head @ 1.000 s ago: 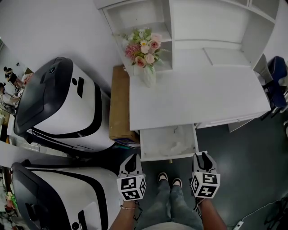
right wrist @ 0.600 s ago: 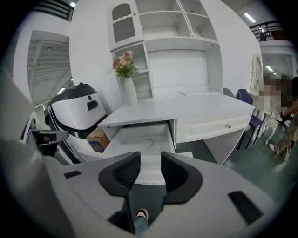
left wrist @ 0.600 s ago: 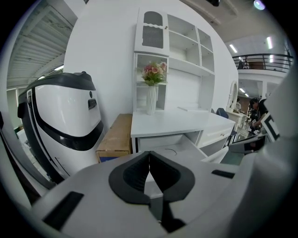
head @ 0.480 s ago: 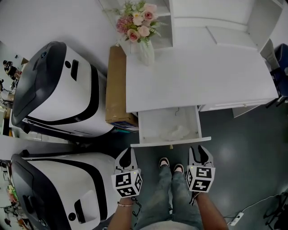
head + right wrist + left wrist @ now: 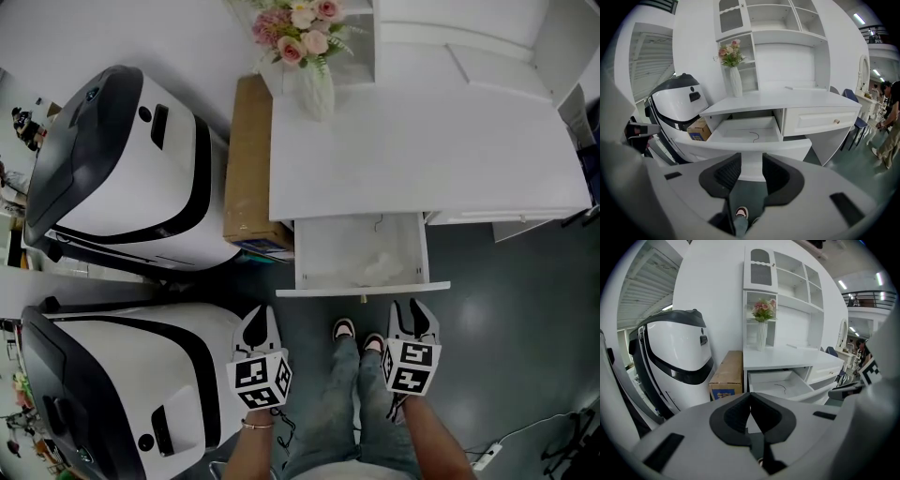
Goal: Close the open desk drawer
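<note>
Left gripper (image 5: 264,317) jaws pressed together, right gripper (image 5: 413,309) jaws spread, both empty, apart from open drawer (image 5: 361,288) of white desk (image 5: 412,159).

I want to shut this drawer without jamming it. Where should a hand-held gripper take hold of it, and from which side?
Take the small knob at the middle of the front panel, coming straight in from the front. The drawer stands pulled out square to the desk, so a central hold should likely push it in evenly.
</note>
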### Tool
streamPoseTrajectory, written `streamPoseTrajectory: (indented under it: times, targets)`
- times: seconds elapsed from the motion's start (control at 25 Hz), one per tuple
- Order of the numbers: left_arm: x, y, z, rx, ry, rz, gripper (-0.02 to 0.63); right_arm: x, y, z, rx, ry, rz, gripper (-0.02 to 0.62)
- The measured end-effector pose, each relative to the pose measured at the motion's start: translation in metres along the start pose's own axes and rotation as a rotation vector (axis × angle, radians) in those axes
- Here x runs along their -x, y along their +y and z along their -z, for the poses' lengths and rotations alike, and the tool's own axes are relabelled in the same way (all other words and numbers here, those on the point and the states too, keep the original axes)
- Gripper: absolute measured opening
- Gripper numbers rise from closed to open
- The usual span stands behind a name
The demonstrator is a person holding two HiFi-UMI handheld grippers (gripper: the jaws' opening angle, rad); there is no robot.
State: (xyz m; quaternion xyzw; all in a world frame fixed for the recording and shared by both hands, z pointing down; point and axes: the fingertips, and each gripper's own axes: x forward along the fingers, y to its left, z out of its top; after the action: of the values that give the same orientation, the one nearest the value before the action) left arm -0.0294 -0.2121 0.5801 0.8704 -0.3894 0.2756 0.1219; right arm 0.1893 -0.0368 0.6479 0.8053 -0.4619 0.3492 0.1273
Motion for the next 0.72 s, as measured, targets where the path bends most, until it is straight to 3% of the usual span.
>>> streamPoseTrajectory:
  times: [0.24,0.72]
  targets:
    - [-0.001,0.011,0.003,0.043,0.002,-0.023,0.020,-0.007,0.001,-0.001,0.022,0.000,0.013,0.150]
    - [0.004,0.023,0.006,0.047,0.004,-0.038,0.020,-0.015,0.004,0.000,0.034,0.012,0.028,0.150]
